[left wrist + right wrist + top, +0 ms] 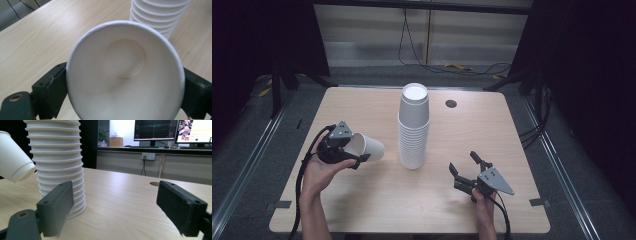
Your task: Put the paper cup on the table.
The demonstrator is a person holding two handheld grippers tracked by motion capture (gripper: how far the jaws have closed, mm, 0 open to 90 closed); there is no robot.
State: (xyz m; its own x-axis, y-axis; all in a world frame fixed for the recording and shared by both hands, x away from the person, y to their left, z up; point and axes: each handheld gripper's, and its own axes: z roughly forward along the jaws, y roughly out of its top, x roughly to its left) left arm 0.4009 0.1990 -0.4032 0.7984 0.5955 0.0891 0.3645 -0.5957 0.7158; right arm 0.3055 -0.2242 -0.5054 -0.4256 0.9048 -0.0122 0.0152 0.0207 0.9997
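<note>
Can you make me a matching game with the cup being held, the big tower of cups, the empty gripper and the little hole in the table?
Things:
1. single white paper cup
2. tall stack of white paper cups
3. right gripper
4. small dark round hole

Places or states:
A. standing upside down in the middle of the light wooden table
B. jaws wide open, holding nothing
C. at the far side of the table
D. tipped on its side, clamped in the left gripper

Pairs: 1-D, 2-A, 3-B, 4-C
</note>
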